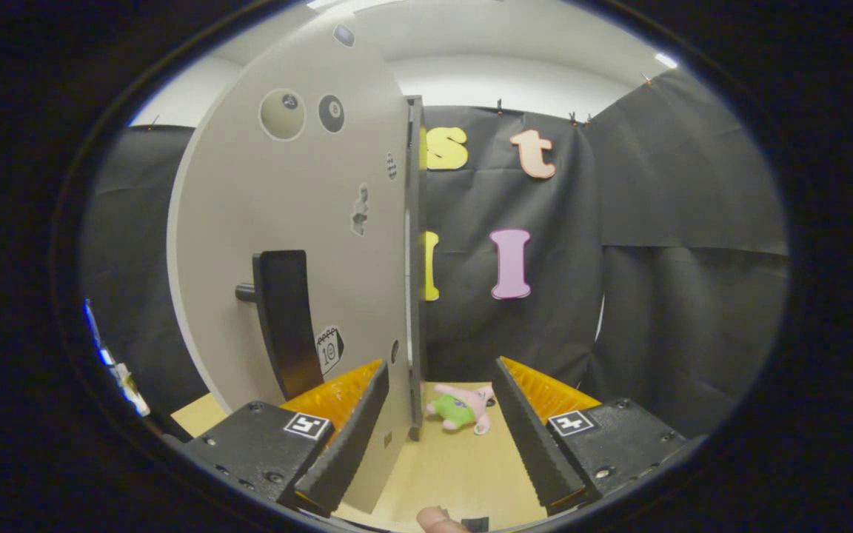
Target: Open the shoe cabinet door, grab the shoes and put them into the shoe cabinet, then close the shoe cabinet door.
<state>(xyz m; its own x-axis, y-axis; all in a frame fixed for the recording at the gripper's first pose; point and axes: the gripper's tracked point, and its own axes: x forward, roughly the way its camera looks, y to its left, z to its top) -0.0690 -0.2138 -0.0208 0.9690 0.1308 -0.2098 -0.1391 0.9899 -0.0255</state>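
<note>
Gripper (pixel 437 414): fingers spread wide apart, grasping nothing. The door's free edge stands in the gap between them, close by the left finger (pixel 345 437); whether that finger touches the door cannot be told.

Door (pixel 293 222): grey panel, upright, long axis vertical. It is seen nearly edge-on and covers the cabinet, so the cabinet's inside and any contents cannot be seen. Its free edge (pixel 415 259) is a dark vertical strip running from high up down to the table.

Handle (pixel 282 318): dark flat bar on a short peg, set upright on the door face, long axis vertical, its lower end just above the left finger. Stickers (pixel 330 112) are scattered over the face.

Table (pixel 449 474): light wood, under the fingers.

Plush toy (pixel 463 407): pink and green, lying on the table just beyond the door edge, between the fingers and ahead of them, long axis across the view.

Fingertip (pixel 437 522) of a person at the near table edge, below the fingers.
</note>
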